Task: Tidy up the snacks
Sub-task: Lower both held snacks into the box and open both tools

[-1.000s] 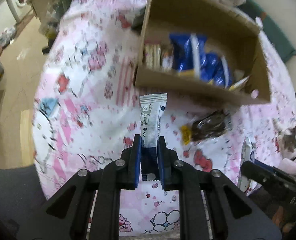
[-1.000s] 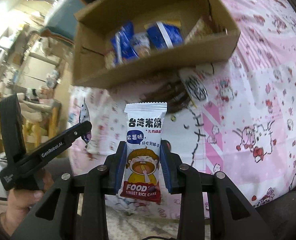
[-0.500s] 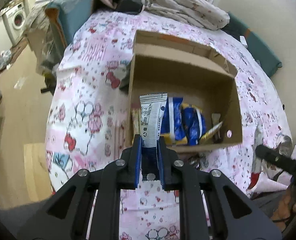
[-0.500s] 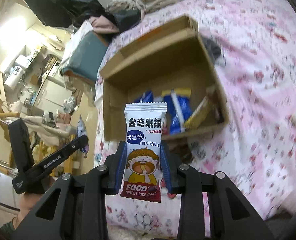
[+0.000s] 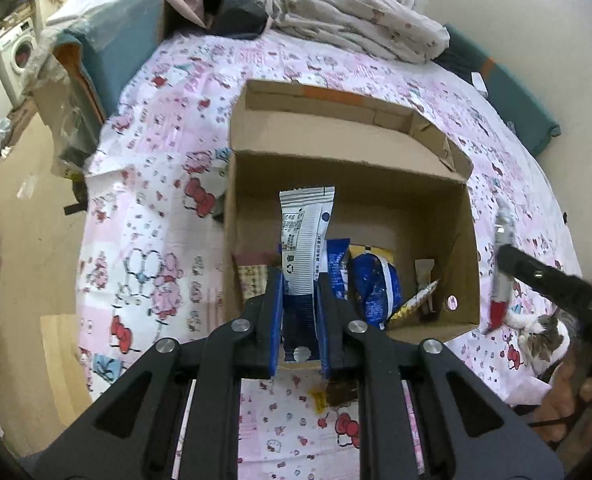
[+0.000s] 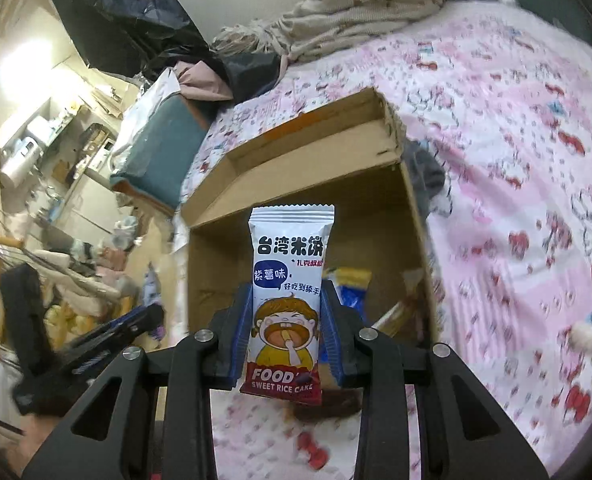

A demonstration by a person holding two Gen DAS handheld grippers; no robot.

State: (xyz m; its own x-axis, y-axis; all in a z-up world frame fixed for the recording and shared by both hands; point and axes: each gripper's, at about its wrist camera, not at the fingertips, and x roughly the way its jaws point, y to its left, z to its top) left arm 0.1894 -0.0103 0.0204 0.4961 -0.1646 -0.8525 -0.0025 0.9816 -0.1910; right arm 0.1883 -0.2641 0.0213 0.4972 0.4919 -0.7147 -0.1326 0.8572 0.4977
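Pinching one rice cake packet [image 5: 304,240] [image 6: 289,300] each, both grippers' fingers [image 5: 275,316] [image 6: 243,320] hover over one box [image 5: 376,184]

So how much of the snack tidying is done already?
Partly done: several blue packets already sit in the cardboard box. In hand: each gripper, left gripper and right gripper, holds a rice cake packet above the box. Left: a dark snack lies on the bedsheet.

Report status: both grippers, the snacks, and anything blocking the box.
Left gripper shut on a white packet. Right gripper shut on a rice cake. Both held over the open box, snacks inside. Nothing blocking; cat beside it.
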